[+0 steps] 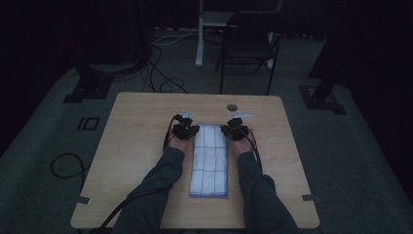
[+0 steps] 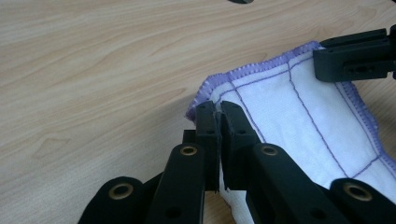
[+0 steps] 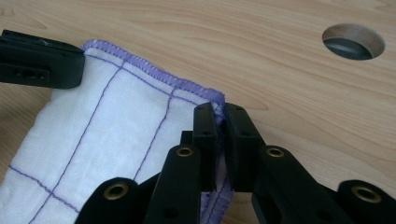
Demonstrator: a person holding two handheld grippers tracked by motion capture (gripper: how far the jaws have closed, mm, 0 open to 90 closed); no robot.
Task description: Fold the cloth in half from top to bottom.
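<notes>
pinching the two far corners of a white folded cloth with purple stitched grid lines and a purple hemmed border [image 1: 210,161], both claws are clenched on fabric. the left gripper [image 2: 217,109] has its black jaws pressed together over the cloth's far left corner, with a thin layer of hem between the pads; the right gripper [image 3: 220,112] grips the far right corner in the same way. in the high view the left gripper [image 1: 185,129] and right gripper [image 1: 236,129] sit at either side of the cloth's far edge. the cloth lies as a long narrow strip on the light wooden table [image 1: 136,146], running from the person's side toward the far side, roughly at the middle of the tabletop.

handling, as judged: the cloth looks light, soft and limp, so it should sag between the two holds and drape freely once lifted; nothing about it is fragile. the hemmed corners are the firmest places to hold, since the doubled stitching gives the pads something to bite and resists slipping.

edges and room: bare tabletop lies to the left, right and beyond the cloth. a round hole in the tabletop [image 3: 353,41] sits near the right gripper, just past the far edge of the cloth. a dark folding chair [image 1: 249,41] stands well beyond the table.
</notes>
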